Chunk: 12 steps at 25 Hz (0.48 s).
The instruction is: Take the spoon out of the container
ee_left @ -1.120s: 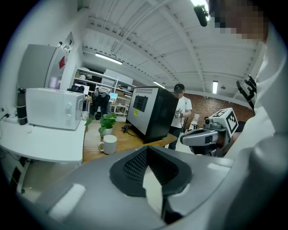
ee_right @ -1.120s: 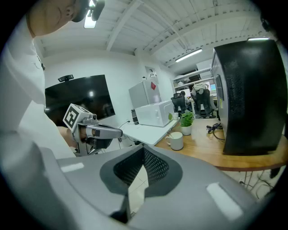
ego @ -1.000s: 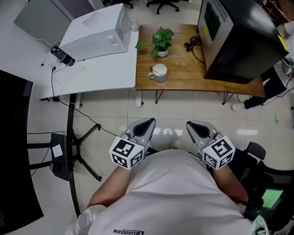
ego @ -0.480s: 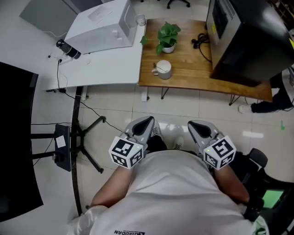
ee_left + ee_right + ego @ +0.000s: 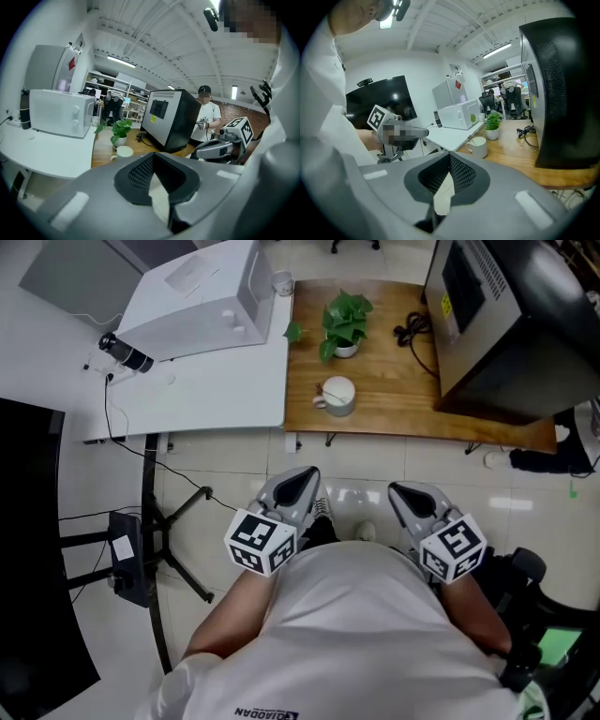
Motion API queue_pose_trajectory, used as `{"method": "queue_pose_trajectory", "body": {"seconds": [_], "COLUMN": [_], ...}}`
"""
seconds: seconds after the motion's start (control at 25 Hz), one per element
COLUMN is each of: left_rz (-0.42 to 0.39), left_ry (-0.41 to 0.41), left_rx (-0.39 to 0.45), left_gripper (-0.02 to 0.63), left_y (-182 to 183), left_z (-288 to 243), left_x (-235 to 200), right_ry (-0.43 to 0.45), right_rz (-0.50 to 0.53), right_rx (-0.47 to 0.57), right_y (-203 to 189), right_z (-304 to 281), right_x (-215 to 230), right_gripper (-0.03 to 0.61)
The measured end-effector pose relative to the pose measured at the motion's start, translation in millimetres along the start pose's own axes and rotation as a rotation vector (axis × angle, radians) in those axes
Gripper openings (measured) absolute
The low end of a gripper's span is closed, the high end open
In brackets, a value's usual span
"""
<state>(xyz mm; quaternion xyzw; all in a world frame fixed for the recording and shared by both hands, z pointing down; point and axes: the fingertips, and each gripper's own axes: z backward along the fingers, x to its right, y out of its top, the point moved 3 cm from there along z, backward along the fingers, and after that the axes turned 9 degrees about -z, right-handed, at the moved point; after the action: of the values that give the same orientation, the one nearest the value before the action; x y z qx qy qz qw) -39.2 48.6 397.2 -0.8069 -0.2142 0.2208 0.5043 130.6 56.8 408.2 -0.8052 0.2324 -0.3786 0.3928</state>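
White-shirted person [image 5: 205, 117]: left gripper view only.

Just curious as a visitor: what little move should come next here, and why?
Probably carry the right tool forward toward the white mug on the wooden table: it is shut, empty and held near the person's body, well short of the spoon standing in that mug.

The left gripper [image 5: 152, 158] has its jaws closed together, nothing between them. Beyond it, a white mug [image 5: 124, 151] stands on the wooden table [image 5: 102, 149], near a potted plant [image 5: 121, 132] and a white microwave [image 5: 58, 112].
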Motion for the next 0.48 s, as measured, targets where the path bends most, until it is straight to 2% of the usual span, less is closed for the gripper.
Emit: {"method": "queue_pose_trajectory", "body": {"seconds": [0.48], "left_rz": [-0.060], "left_ry": [-0.103], "left_rx": [0.010], "left_gripper": [0.005], "left_y": [36], "left_z": [-37], "left_x": [-105], "right_ry": [-0.118], "right_rz": [0.000], "right_rx": [0.043], "right_y": [66], "right_z": [-78], "right_x": [18], "right_gripper": [0.008]}}
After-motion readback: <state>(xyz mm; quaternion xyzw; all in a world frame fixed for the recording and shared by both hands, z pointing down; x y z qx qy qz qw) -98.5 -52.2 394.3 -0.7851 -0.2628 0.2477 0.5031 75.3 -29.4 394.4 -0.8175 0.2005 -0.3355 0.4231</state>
